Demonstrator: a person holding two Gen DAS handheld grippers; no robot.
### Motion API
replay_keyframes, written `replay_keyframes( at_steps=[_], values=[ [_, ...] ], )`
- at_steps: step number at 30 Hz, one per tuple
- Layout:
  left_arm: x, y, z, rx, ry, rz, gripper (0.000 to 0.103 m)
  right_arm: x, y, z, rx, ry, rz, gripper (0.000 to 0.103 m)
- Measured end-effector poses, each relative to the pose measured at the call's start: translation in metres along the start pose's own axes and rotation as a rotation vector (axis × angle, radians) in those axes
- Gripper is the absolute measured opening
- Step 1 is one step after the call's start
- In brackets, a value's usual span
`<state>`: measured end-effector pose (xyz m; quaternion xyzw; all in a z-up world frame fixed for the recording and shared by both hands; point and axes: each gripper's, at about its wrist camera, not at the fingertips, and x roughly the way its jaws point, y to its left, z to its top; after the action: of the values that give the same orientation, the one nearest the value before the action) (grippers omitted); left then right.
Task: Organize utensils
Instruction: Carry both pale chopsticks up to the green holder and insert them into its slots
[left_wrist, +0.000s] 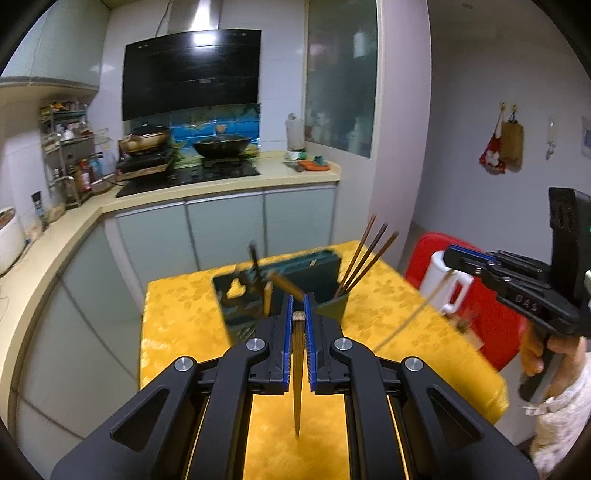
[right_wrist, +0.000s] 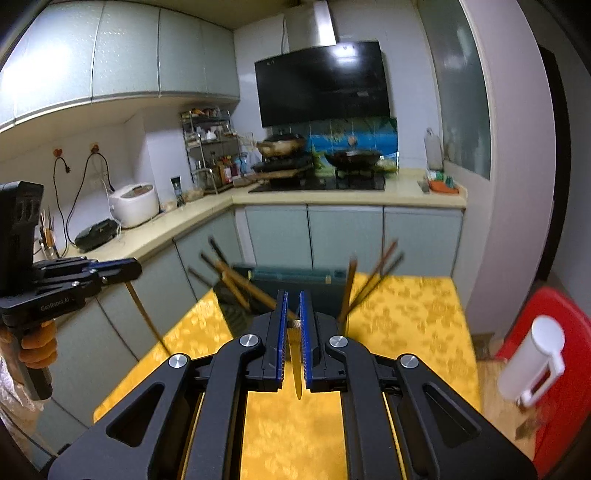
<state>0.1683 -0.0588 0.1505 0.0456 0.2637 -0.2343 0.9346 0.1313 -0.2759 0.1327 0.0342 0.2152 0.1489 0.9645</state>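
Observation:
My left gripper (left_wrist: 298, 299) is shut on a brown chopstick (left_wrist: 297, 373) that hangs point-down between the blue pads. My right gripper (right_wrist: 291, 295) is shut on another chopstick (right_wrist: 295, 365), also point-down. Each gripper shows in the other's view, the right one (left_wrist: 452, 255) at the right and the left one (right_wrist: 135, 266) at the left, with its chopstick (right_wrist: 142, 314) slanting down. A dark utensil holder (left_wrist: 280, 280) stands on the yellow table (left_wrist: 177, 314), with several chopsticks (left_wrist: 364, 254) in its right compartment and wooden-handled utensils (right_wrist: 236, 284) in its left.
A white cup (left_wrist: 445, 284) sits on a red stool (left_wrist: 491, 321) right of the table. Kitchen counters (right_wrist: 332, 195) with a stove, pans, a rice cooker (right_wrist: 135, 205) and a spice rack run behind and to the left.

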Motion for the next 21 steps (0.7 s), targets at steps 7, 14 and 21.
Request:
replay_keyframes(
  at_steps=[7, 14, 21],
  values=[
    [-0.001, -0.007, 0.068, -0.015, -0.057, -0.069, 0.006, 0.002, -0.004, 0.053, -0.037, -0.066, -0.026, 0.008],
    [0.010, -0.014, 0.127, -0.019, -0.134, -0.051, 0.006, 0.020, -0.017, 0.079, -0.049, -0.077, -0.056, 0.008],
    [0.040, -0.014, 0.160, -0.023, -0.164, -0.005, 0.006, 0.044, -0.030, 0.091, -0.026, -0.065, -0.053, 0.008]
  ],
)
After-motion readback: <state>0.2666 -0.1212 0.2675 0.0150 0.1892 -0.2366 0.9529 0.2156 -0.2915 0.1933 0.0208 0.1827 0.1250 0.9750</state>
